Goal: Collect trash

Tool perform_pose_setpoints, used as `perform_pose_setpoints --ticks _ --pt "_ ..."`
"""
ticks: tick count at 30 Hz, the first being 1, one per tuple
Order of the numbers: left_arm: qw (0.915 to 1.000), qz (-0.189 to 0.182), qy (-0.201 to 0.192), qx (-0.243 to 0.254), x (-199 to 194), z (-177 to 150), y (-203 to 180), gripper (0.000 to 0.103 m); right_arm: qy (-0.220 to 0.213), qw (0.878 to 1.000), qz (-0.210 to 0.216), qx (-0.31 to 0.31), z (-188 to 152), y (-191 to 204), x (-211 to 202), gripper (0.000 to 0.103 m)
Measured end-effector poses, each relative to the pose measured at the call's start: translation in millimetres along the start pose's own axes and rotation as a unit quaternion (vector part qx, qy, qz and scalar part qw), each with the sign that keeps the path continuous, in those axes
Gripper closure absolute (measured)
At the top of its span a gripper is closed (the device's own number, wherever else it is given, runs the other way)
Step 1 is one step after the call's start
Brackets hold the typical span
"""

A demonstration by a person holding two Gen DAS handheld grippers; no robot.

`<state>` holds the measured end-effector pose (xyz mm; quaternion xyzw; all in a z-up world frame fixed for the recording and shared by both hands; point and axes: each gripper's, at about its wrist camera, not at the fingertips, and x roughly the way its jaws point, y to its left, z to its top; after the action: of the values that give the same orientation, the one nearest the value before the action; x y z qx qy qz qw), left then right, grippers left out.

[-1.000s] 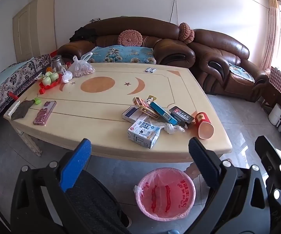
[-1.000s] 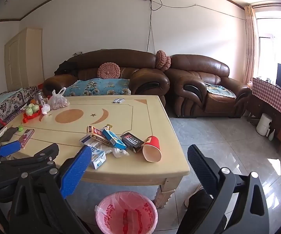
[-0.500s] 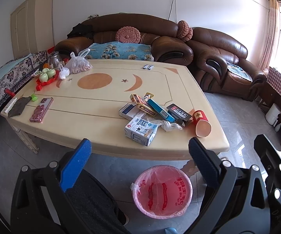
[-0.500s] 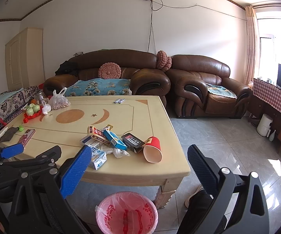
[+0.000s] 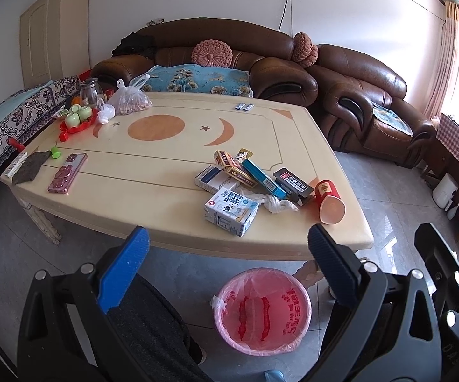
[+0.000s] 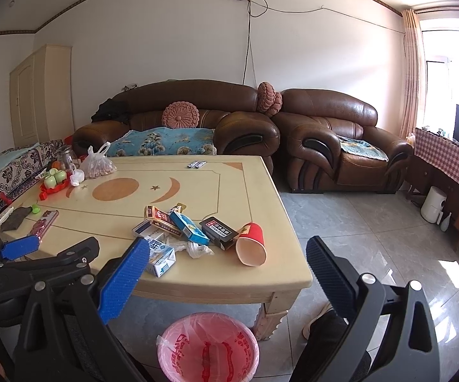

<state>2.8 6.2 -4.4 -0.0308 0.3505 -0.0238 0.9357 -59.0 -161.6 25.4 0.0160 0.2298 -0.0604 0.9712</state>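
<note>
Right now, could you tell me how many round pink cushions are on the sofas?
2: one cushion against the long sofa's backrest, another cushion on top where the two sofas meet. Others may be hidden.

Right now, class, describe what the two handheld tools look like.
Both match: the left tool and right tool have black angular frames with silver screws, one ribbed blue pad and one ribbed dark pad. No cables visible.
</note>
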Motion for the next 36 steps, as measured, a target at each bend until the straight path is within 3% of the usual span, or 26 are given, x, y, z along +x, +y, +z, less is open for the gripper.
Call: perform_pose_setpoints --ticks 36 --pt "0.9998 0.010 0.017 0.011 7.5 -0.7 1.3 0.005 0.003 1.000 -0.001 0.005 -6.4 -6.7 6.9 0.006"
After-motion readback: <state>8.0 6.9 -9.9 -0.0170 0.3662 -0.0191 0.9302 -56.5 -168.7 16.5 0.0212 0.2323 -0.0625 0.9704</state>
